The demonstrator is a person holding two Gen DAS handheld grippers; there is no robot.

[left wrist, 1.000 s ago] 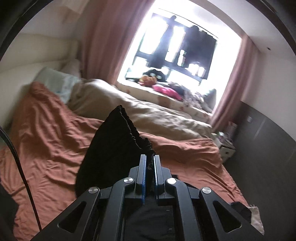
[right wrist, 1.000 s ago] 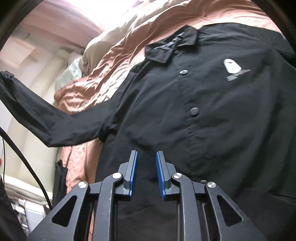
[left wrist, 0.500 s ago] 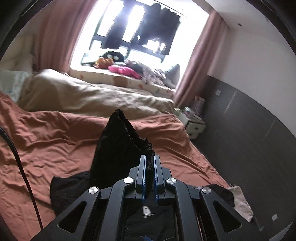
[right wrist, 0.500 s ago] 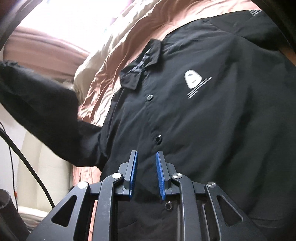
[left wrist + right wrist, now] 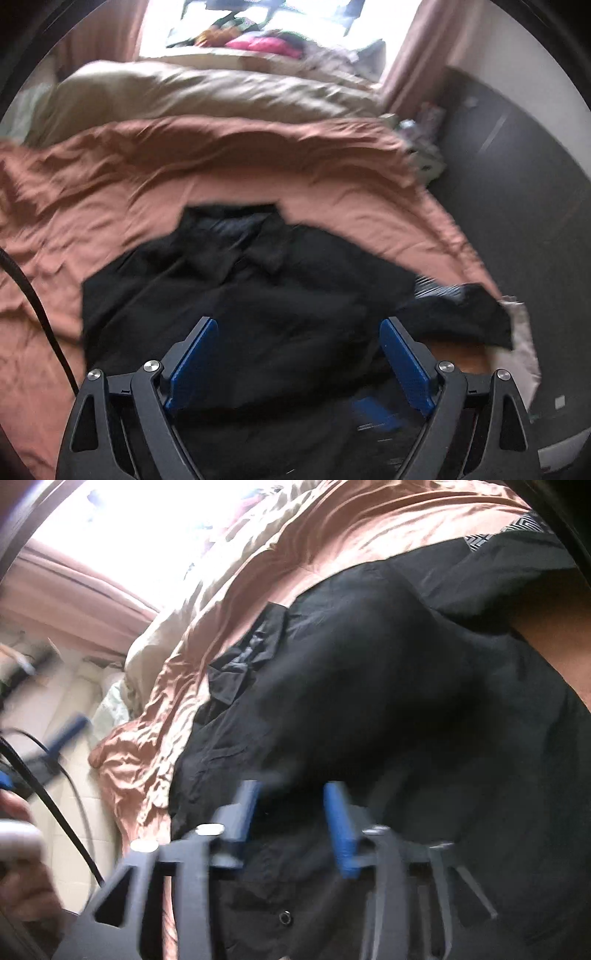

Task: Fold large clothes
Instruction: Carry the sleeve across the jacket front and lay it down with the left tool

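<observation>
A large black button shirt [image 5: 258, 302] lies front up on the rust-brown bedsheet [image 5: 92, 206], collar away from me. One sleeve is folded across its chest [image 5: 388, 686]. My left gripper [image 5: 297, 328] is wide open and empty just above the shirt's lower part. My right gripper [image 5: 291, 794] is open and empty, close over the shirt's front near the button placket [image 5: 284, 917]. Both views are blurred by motion.
A beige duvet [image 5: 207, 92] lies across the bed's far side under a bright window. A dark wall panel [image 5: 517, 206] and a small bedside stand [image 5: 424, 155] are to the right. A cable [image 5: 33, 306] hangs at left.
My left gripper let go of the sleeve it held up, opened wide and tilted down over the shirt. The sleeve now lies across the chest. My right gripper opened wider.
</observation>
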